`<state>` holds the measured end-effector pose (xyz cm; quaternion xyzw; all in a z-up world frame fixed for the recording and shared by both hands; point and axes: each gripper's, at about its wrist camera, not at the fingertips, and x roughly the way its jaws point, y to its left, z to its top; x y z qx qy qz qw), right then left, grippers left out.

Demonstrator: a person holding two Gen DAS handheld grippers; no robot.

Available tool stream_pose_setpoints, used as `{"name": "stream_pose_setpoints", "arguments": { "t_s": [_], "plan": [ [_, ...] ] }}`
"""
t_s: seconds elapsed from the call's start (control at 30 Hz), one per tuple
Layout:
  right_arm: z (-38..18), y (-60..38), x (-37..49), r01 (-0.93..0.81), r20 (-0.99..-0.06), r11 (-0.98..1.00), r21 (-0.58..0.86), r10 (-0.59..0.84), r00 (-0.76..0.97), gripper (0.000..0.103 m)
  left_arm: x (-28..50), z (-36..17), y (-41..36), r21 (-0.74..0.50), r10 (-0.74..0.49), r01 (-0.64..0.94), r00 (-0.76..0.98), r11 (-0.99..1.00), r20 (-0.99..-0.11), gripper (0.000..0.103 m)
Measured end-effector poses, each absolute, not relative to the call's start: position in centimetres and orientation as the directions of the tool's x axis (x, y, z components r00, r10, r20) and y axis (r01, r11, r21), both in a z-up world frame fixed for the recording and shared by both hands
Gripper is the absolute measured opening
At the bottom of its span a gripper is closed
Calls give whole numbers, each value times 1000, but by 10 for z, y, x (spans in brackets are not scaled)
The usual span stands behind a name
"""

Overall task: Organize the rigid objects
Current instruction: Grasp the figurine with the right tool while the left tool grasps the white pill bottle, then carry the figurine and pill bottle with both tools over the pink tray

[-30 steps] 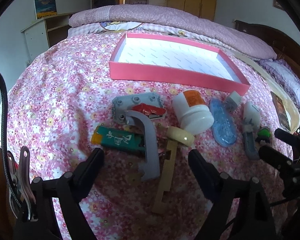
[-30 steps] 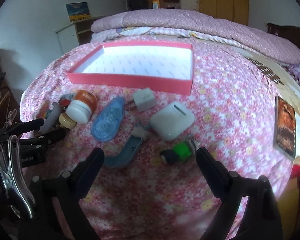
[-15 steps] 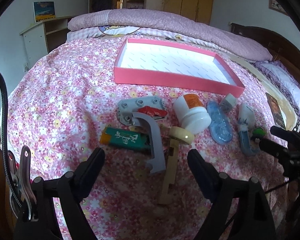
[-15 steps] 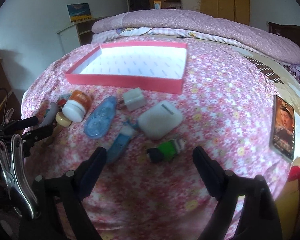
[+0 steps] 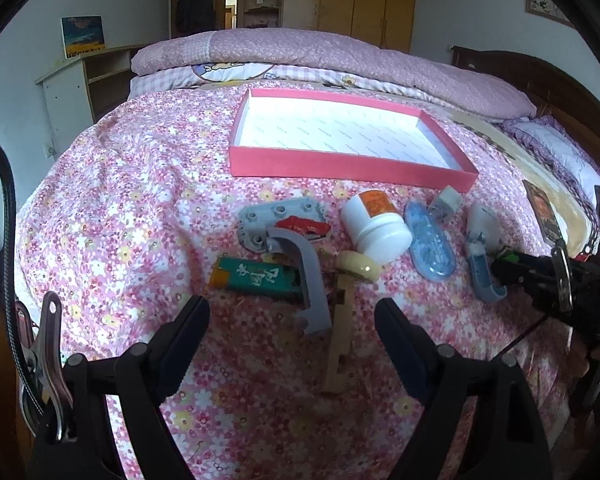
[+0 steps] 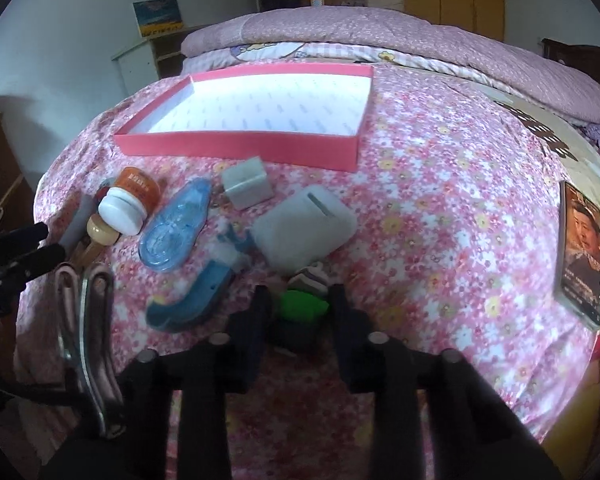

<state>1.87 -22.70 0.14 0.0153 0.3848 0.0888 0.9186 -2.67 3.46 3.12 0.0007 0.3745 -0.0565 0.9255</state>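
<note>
Right gripper [image 6: 298, 304] jaws have just closed, pinching the green toy [image 6: 302, 306] for the tray [image 6: 236, 146] at twelve o'clock; left gripper [image 5: 292, 320] jaws spread, waiting.

pink tray [image 6: 236, 147] bare inside; white case [image 6: 305, 227] crowds green toy [image 6: 302, 306].

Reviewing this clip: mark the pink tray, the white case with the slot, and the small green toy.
pink tray [image 6: 236, 146]: right wrist view, on its near outer wall.
white case [image 6: 306, 226]: right wrist view, on its top face.
green toy [image 6: 302, 306]: right wrist view, on its green body, between the right tool's fingers.
</note>
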Motion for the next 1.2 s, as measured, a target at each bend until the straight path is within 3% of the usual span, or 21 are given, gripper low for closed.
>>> {"name": "stream_pose_setpoints", "arguments": {
  "t_s": [0.37,0.53,0.77,0.97,1.13,1.2],
  "plan": [
    [3,-227,12,-148,-689,983,110,183,701,25,-4,39,45,-55,-78,55,715,997,-695,82],
    [2,-226,12,-148,-689,984,101,176,703,25,3,52,34,-120,-155,99,721,988,-675,81],
    [3,-226,12,-148,-690,984,103,177,702,25,17,55,-4,-98,-212,199,708,975,-674,81],
    [2,-226,11,-150,-688,983,103,180,703,25,39,37,-24,-95,-217,215,664,972,-716,63],
    [1,-225,11,-147,-687,983,111,182,703,25,48,25,-26,-114,-225,209,648,971,-728,62],
    [2,-226,11,-145,-686,982,120,188,703,25,48,25,-26,-104,-217,207,655,973,-724,50]
  ]
}}
